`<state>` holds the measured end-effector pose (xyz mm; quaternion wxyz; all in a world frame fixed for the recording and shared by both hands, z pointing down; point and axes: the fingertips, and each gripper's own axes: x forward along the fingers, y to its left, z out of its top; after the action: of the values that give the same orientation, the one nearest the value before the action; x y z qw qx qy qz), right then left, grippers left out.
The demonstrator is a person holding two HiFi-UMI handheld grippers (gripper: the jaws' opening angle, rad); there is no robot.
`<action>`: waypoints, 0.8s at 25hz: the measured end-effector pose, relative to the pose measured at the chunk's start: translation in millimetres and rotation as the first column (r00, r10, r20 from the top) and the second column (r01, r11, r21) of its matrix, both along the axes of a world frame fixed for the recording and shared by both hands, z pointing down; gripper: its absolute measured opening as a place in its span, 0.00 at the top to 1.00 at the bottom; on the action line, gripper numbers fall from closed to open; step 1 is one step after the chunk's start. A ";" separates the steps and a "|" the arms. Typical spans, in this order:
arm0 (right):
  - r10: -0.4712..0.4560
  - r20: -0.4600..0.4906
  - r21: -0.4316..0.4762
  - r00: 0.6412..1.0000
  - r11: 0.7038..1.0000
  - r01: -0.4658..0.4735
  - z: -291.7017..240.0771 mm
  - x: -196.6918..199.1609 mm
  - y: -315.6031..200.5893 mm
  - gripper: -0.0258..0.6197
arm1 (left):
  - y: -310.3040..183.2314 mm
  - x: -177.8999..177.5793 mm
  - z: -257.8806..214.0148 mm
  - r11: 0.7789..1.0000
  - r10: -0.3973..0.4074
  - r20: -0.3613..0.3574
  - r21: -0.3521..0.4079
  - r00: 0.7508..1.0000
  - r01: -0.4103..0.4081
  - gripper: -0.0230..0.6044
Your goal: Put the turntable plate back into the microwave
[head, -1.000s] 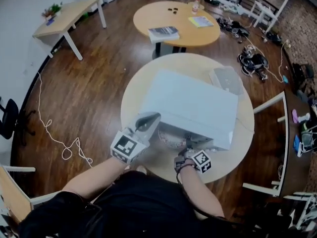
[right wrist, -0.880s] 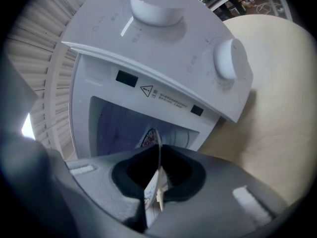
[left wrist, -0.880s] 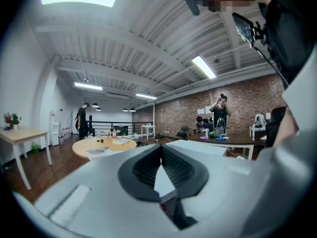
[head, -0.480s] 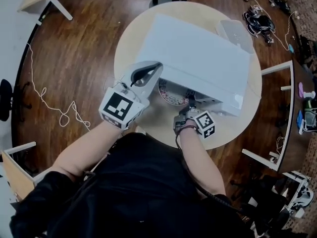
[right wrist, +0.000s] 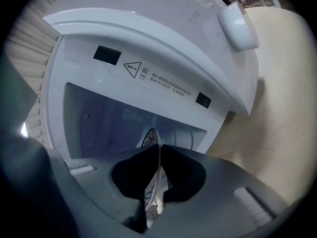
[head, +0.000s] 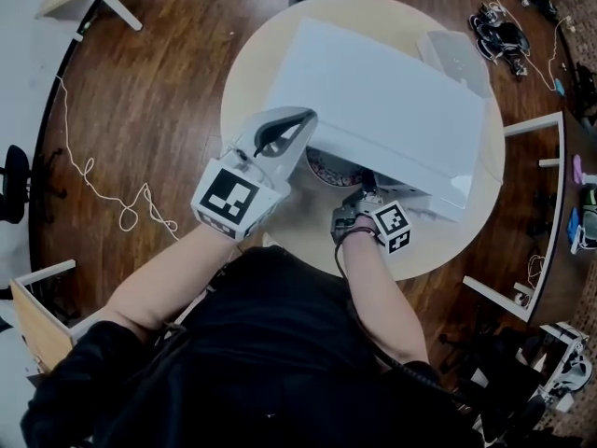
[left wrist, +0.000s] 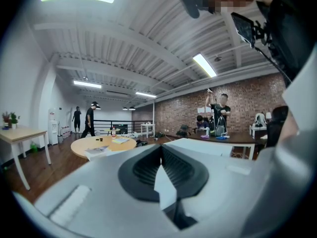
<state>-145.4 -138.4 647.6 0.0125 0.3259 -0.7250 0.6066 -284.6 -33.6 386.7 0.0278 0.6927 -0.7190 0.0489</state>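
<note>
At the microwave's (head: pixel 373 101) open front on the tabletop (head: pixel 303 227), the right hand-held gripper (head: pixel 362 192) clamps the plate (head: pixel 328 168) by its near rim, apparently to slide it part-way-in plate flat into the cavity, while the left hand-held gripper (head: pixel 300 119), closed and empty, hovers clear at the corner.

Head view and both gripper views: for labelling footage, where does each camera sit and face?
Head view: on the person's head, facing steeply down at microwave, table, arms, left gripper, right gripper.
Left gripper view: on that gripper, facing level across the room; shut jaws and the person's torso show.
Right gripper view: on that gripper, facing into the microwave; jaws grip the plate.
Shared: head and right gripper views show microwave, plate.
</note>
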 end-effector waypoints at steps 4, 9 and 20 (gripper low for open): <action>0.015 -0.006 -0.009 1.000 1.000 -0.015 2.5 -3.6 -6.5 0.93 | 0.6 4.1 -8.9 1.000 -0.009 -0.008 0.021 1.000 0.009 0.96; 0.042 -0.005 -0.018 0.999 0.999 -0.042 4.1 -8.7 -18.1 0.93 | -0.4 4.6 -9.4 1.000 -0.023 -0.020 0.020 1.000 0.024 0.96; 0.097 -0.020 -0.033 0.995 0.995 -0.097 12.2 -22.1 -30.1 0.93 | -2.0 -0.3 -2.8 0.999 -0.035 -0.043 -0.009 0.998 0.035 0.96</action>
<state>-167.4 -168.5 659.8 -0.0049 0.3659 -0.6979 0.6157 -284.9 -35.6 383.9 0.0470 0.6808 -0.7301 0.0364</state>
